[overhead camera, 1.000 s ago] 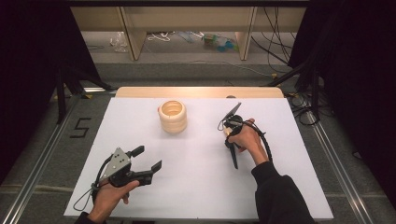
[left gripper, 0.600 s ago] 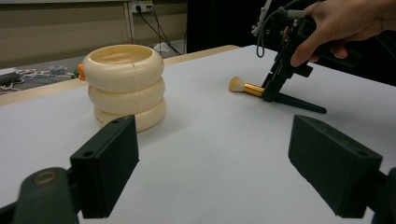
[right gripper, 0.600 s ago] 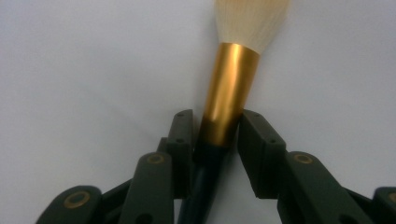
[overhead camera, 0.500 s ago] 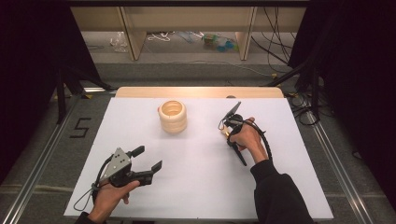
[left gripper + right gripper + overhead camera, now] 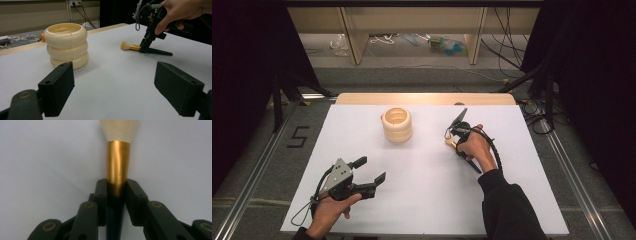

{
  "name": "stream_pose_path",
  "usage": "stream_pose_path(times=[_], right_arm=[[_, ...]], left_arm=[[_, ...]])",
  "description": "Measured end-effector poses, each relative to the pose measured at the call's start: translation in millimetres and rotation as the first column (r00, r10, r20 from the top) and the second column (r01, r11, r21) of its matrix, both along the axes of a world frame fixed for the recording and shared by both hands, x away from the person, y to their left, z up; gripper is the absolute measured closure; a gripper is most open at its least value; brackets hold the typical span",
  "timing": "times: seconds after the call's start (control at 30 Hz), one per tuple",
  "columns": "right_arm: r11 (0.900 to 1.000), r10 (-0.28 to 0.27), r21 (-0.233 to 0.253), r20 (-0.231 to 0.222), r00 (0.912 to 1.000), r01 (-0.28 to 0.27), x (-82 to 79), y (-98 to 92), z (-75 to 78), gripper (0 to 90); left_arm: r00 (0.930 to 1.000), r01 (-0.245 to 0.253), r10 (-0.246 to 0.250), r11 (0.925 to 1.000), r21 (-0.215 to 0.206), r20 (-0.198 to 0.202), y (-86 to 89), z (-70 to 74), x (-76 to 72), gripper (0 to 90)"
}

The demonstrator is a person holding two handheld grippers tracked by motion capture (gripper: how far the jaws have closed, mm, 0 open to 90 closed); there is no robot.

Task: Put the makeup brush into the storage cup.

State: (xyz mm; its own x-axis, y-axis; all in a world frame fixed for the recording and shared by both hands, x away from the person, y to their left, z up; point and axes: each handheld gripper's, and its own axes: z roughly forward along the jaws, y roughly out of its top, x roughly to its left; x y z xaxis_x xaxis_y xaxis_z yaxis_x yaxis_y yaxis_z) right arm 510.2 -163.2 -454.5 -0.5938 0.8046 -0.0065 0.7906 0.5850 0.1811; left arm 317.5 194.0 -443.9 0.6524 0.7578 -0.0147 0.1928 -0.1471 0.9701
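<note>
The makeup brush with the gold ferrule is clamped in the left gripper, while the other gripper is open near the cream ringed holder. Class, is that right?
Not quite. The makeup brush is clamped in the right gripper, not the left; the right gripper view shows its jaws closed on the gold ferrule. The rest holds: the left gripper is open, with the cream ringed holder ahead of it.

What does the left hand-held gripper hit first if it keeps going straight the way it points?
Probably nothing soon: the left hand-held gripper, jaws open, aims at bare white table between the ringed holder and the brush. Depth is unclear; the holder lies closest to its line.
</note>
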Motion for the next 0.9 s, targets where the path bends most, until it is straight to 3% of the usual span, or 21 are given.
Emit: stream_pose_path(times=[0.2, 0.27, 0.43, 0.57, 0.73, 0.9], right_arm=[[0.999, 0.026, -0.019, -0.001, 0.9997, -0.026, 1.2, 1.2, 0.4, 73.8], [1.000, 0.024, -0.019, -0.002, 0.9997, -0.024, 0.7, 2.4, 0.4, 73.8], [0.999, 0.046, -0.025, 0.009, 0.9989, -0.045, 0.1, 2.0, 1.0, 74.0], [0.998, 0.062, -0.019, 0.054, 0.9966, -0.061, -0.7, -1.8, 7.7, 74.0], [0.997, 0.062, 0.044, 0.107, 0.9923, -0.067, -6.8, -5.5, 23.0, 74.0], [0.985, 0.072, 0.142, 0.188, 0.9795, -0.100, -12.5, -11.3, 40.1, 74.2]], left_arm=[[1.0000, 0.000, 0.000, 1.0000, 0.000, 0.000, 0.2, 0.0, 0.0, 16.4], [1.0000, -0.001, 0.001, 0.9998, -0.020, -0.005, -0.5, -0.7, 0.1, 16.4], [1.0000, -0.002, 0.002, 1.0000, -0.004, 0.000, 0.5, -0.1, 0.4, 16.4], [1.0000, -0.003, 0.003, 1.0000, -0.005, -0.001, 0.4, -0.3, 0.2, 16.4], [1.0000, -0.004, 0.004, 1.0000, -0.003, -0.003, 0.2, -0.5, 0.2, 16.5], [1.0000, -0.004, 0.004, 1.0000, -0.002, -0.004, 0.1, -0.5, 0.1, 16.5]])
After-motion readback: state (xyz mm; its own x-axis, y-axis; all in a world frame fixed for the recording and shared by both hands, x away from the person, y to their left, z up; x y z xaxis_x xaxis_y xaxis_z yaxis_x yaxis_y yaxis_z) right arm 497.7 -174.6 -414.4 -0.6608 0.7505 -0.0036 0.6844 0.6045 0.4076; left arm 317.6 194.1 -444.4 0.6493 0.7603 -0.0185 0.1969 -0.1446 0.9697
